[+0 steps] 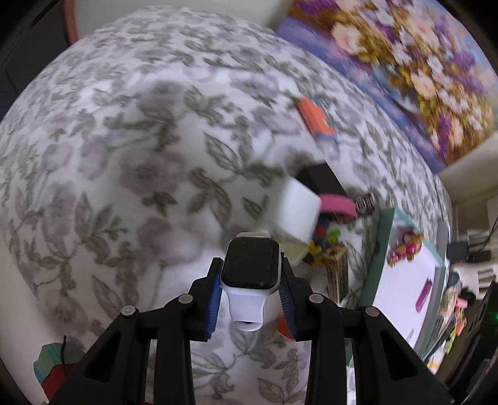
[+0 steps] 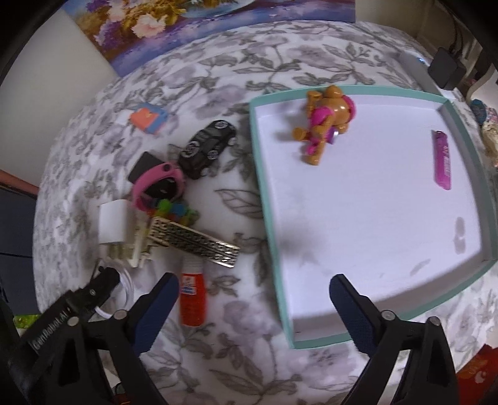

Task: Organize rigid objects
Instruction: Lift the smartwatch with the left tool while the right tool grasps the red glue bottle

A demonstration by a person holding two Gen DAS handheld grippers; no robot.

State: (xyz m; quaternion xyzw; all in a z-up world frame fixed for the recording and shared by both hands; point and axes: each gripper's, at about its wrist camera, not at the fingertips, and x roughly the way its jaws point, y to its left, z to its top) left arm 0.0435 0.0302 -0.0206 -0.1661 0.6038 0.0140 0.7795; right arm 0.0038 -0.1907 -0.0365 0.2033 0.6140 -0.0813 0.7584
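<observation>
My left gripper [image 1: 250,274] is shut on a white smartwatch [image 1: 250,264] with a black screen, held above the floral cloth. It shows at the lower left of the right wrist view [image 2: 102,280]. My right gripper [image 2: 252,293] is open and empty, over the near left corner of the teal-rimmed tray [image 2: 258,162]. The tray holds a toy figure [image 2: 323,124] and a pink lighter [image 2: 442,159]. Left of the tray lie a black toy car [image 2: 207,148], a pink band [image 2: 155,179], a white charger [image 2: 110,226], a gold keyboard piece [image 2: 193,241] and an orange tube [image 2: 193,299].
An orange and blue card [image 2: 147,116] lies further back on the cloth. A flower painting [image 2: 186,25] leans at the table's far edge. A black adapter [image 2: 445,67] and clutter sit beyond the tray's right side.
</observation>
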